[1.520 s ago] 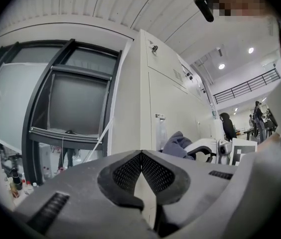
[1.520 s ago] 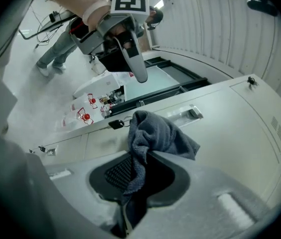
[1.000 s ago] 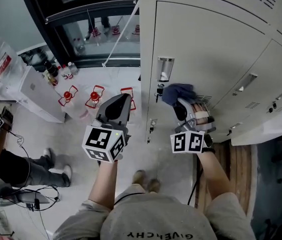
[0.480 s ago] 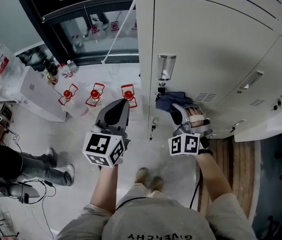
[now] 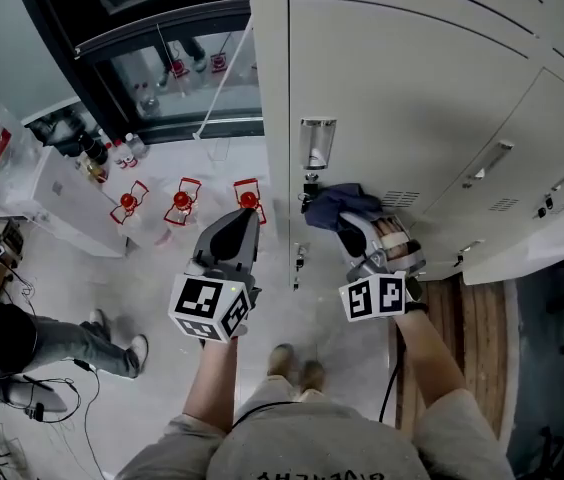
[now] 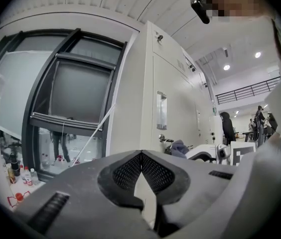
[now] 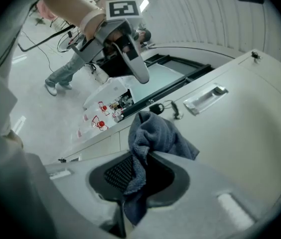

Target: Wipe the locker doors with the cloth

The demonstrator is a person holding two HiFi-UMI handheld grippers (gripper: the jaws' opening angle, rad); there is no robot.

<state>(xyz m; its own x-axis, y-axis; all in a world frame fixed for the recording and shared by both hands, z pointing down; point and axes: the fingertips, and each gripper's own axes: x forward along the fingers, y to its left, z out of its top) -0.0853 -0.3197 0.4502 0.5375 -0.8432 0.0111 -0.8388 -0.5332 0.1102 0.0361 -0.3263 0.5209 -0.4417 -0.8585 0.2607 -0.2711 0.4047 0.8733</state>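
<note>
The right gripper [image 7: 140, 156] pinches a soft, crumpled blue cloth [image 7: 156, 133] by the smooth metal door [image 5: 412, 98], and the left gripper [image 6: 141, 154] has its jaws pressed together.

Your right gripper [image 5: 350, 220] holds the cloth [image 5: 334, 204] at the locker door [image 5: 412, 88], just right of the key [image 5: 308, 182] sticking out of the lock. The handle plate [image 5: 315, 143] sits just beyond the key, and a second latch [image 5: 298, 260] sits nearer you on the same edge, so all three block a stroke to the left. Farther up and to the right the door face runs flat and open. Bar handles [image 5: 489, 161] jut from the next doors. Your left gripper [image 5: 246, 211] has open air left of the locker, above red-capped bottles [image 5: 182, 200] on the floor.
</note>
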